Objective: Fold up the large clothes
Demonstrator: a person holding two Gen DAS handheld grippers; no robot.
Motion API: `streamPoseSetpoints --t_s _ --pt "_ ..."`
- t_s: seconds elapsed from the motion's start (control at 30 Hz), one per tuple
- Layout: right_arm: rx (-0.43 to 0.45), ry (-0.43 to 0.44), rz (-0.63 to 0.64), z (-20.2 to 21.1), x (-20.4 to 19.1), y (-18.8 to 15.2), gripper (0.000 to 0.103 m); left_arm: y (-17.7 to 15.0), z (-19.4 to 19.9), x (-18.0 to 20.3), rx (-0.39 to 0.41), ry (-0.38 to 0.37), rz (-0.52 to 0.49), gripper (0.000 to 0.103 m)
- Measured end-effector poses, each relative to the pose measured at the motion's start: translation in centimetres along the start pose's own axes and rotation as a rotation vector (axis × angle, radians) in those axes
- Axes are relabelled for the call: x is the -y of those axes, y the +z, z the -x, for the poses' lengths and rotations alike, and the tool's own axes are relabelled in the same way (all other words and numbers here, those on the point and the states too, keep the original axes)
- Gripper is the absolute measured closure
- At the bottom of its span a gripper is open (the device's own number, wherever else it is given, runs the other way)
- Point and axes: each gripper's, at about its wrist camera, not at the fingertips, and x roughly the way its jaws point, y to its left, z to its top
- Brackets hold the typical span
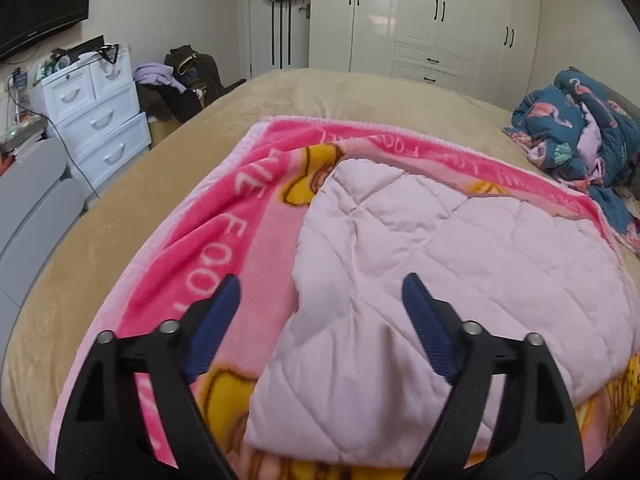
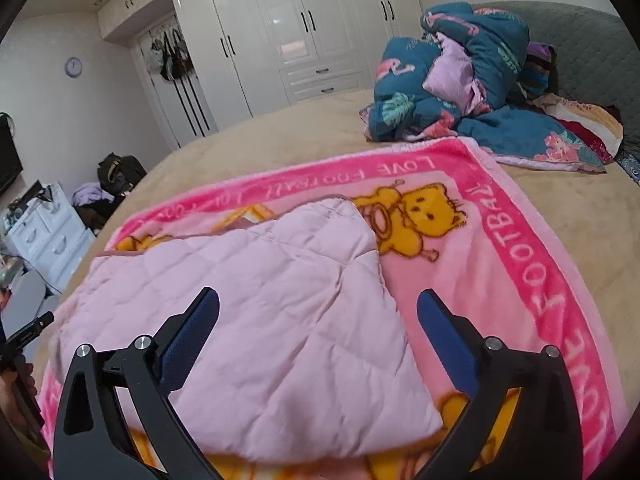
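Note:
A pale pink quilted garment (image 1: 440,264) lies folded on a pink cartoon blanket (image 1: 224,216) spread over the tan bed (image 1: 168,152). My left gripper (image 1: 322,292) is open and empty, hovering just above the garment's near left part. In the right wrist view the garment (image 2: 260,304) lies on the blanket (image 2: 500,240) with a yellow bear print. My right gripper (image 2: 318,308) is open and empty, above the garment's near right edge. The other gripper's black body (image 2: 24,340) shows at the left edge of that view.
A heap of blue flamingo-print bedding (image 2: 472,92) lies at the bed's far right, against a grey headboard (image 2: 580,48). A white drawer unit (image 1: 96,120) and a pile of clothes (image 1: 176,80) stand left of the bed. White wardrobes (image 1: 432,20) line the back wall.

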Motion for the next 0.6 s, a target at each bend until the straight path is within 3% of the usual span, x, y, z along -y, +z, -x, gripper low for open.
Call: streamPoseSetpoints --t_s 0.07,0.33,0.6 --pt "0.016 0.012 -0.003 1.4 -0.3 -0.2 0.004 -0.2 1.0 0.0 0.006 0.001 0.003 0.011" --pt "0.053 -0.008 0.04 5.3 -1.0 -2.0 0.004 -1.9 4.6 0.2 0.019 -0.007 -0.018 0.009" --pt "0.02 0.013 -0.001 6.6 -0.3 -4.3 0.004 -3.9 6.1 0.2 0.009 -0.017 -0.012 0.009"
